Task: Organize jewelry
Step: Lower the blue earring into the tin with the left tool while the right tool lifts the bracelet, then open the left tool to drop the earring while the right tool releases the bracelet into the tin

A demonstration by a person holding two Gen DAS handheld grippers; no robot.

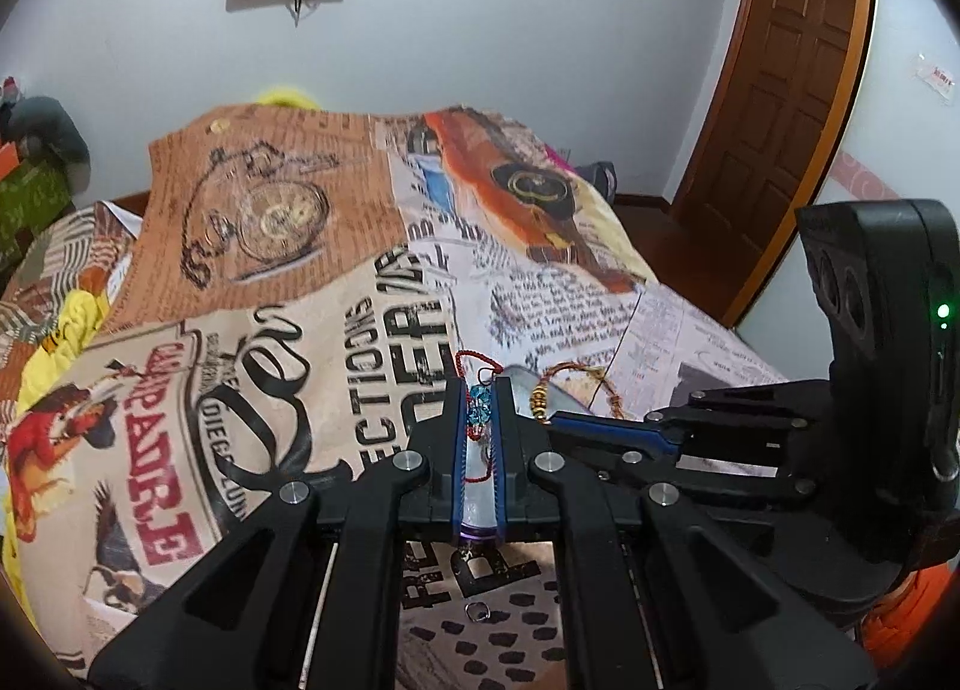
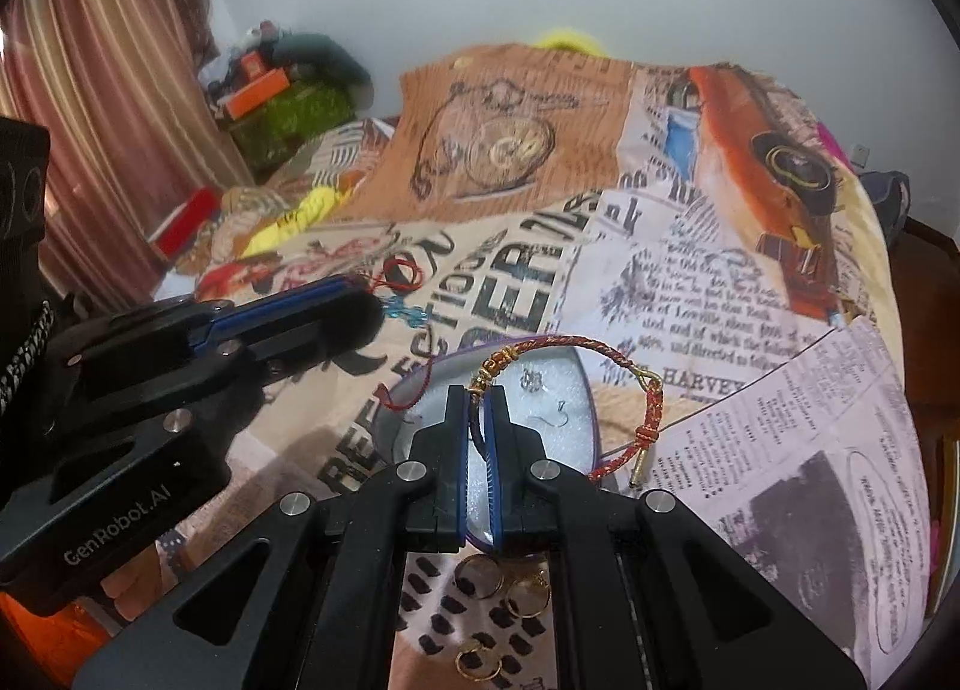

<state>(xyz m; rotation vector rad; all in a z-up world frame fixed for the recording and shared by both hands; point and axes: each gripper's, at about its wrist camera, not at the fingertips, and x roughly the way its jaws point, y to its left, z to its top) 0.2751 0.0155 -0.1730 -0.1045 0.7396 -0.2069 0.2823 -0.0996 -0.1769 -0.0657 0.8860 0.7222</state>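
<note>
Both hands are over a bed (image 2: 750, 294) spread with a newsprint-pattern sheet. The left gripper (image 1: 482, 390) is clenched on a red cord bracelet (image 1: 474, 366) with blue beads, the beads pinched at the fingertips and the cord looping out ahead. The right gripper (image 2: 480, 396) is clenched on a red-and-gold braided bracelet (image 2: 576, 343), which arcs off to the right and hangs down to its gold clasp. Just beneath that gripper lies an oval case (image 2: 558, 396) with a white foam lining, holding what look like two small earrings. A few gold hoops (image 2: 480, 576) lie loose on the sheet nearer the person.

The step in hand looks like laying both bracelets into the case. To do it well, I would bring one down at a time, braided bracelet first as it already hangs over the lining. Lower until the dangling clasp rests inside the rim, then let go, so nothing drapes over the edge. Keep clear of the earrings; a trailing cord could snag a hook. The cord bracelet's loose loop needs the same care.
</note>
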